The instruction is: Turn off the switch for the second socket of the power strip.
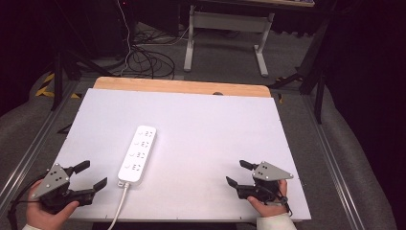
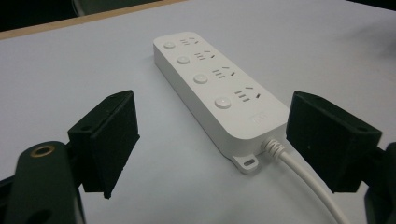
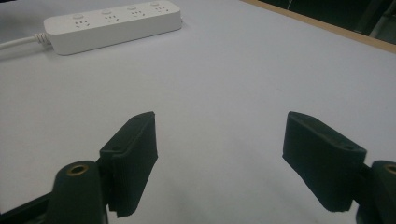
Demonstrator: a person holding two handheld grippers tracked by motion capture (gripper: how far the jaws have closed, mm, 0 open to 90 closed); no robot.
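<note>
A white power strip [image 1: 136, 154] is found lying flat on the white table top [image 1: 206, 124], left of the middle and nearer the front edge than the far edge. Its length is set almost straight from front to back, tilted slightly to the right at the far end. Four socket groups, each with a round button beside it, are seen on its upper face. A white cable [image 1: 119, 206] is led from its near end over the front edge of the table.

The left gripper [image 1: 86, 176] is held near the front left corner, just beside the near end of the strip and apart from it. Its jaws are spread wide and nothing is held; in the left gripper view the cable end of the strip [image 2: 219, 93] is seen ahead, between the two jaws but beyond them.

The right gripper [image 1: 238, 173] is held near the front right corner, well apart from the strip. Its jaws are likewise released, with bare table surface between them. A strip of bare wood [image 1: 182, 86] is noted along the far edge.
</note>
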